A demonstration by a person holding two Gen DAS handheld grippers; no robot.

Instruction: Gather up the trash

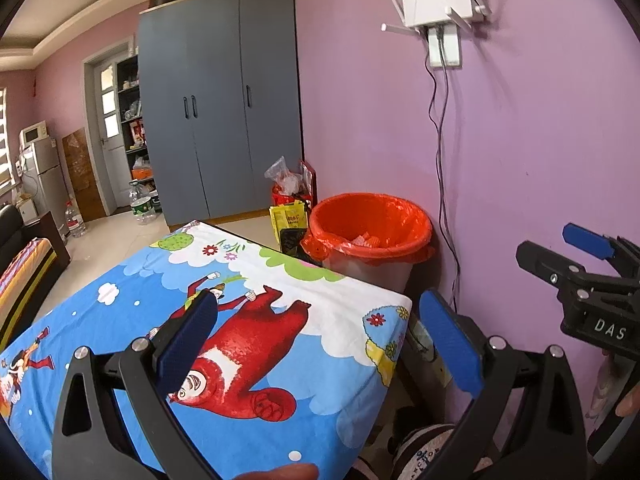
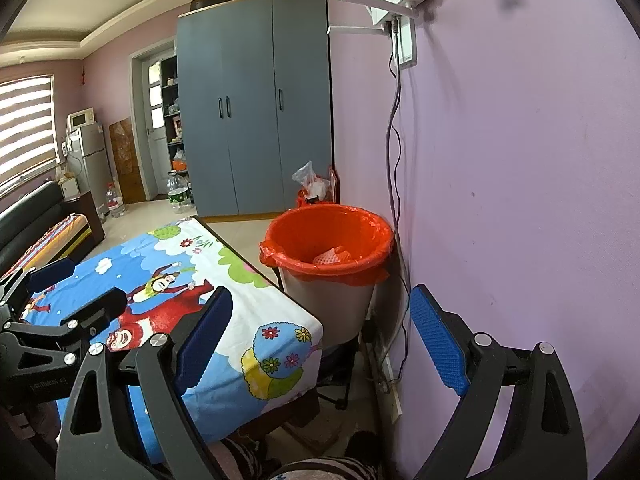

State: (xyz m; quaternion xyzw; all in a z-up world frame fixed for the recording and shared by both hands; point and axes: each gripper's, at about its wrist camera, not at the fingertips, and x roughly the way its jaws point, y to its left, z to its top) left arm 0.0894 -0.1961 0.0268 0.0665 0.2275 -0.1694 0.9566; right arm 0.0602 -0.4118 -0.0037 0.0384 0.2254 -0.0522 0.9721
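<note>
Trash bin (image 2: 328, 276) stands upright, mouth upward; left tool (image 1: 320, 344) and right tool (image 2: 324, 344) both spread, empty.

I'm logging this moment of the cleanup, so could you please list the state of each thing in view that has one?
left tool: open, holding nothing
right tool: open, holding nothing
trash bin: upright, lined with a red bag, some trash inside
wardrobe: doors shut
table: covered by a cartoon cloth

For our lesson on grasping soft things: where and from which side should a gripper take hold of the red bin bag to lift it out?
Probably grip the red bin bag at its loose edge folded over the bin rim, coming from above on the table side. The wall blocks the far side.
</note>
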